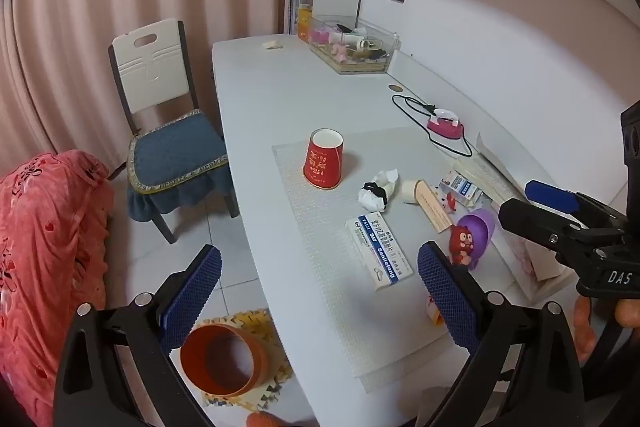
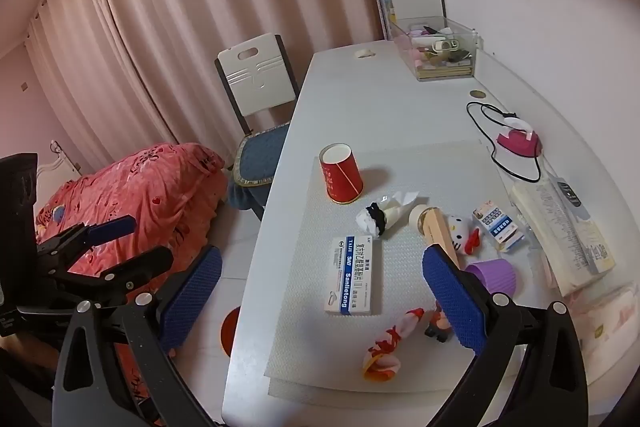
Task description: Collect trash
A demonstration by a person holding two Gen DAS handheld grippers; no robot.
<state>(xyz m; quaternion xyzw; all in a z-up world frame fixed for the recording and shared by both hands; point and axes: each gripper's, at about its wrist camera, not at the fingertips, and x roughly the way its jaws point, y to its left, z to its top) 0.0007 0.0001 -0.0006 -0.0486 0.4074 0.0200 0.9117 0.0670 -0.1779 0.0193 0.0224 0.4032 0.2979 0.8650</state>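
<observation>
On the white desk lie an upside-down red paper cup, a crumpled white tissue with a black band, a flat medicine box and a red-orange wrapper. An orange bin stands on the floor by the desk; its rim shows in the right wrist view. My left gripper is open and empty over the desk's front edge. My right gripper is open and empty above the medicine box. The right gripper also shows in the left wrist view.
A purple cup with a red toy, a Hello Kitty figure, a small blue-white box, a wooden block and a pink mini iron crowd the right side. A clear organiser, chair and red bedding stand around.
</observation>
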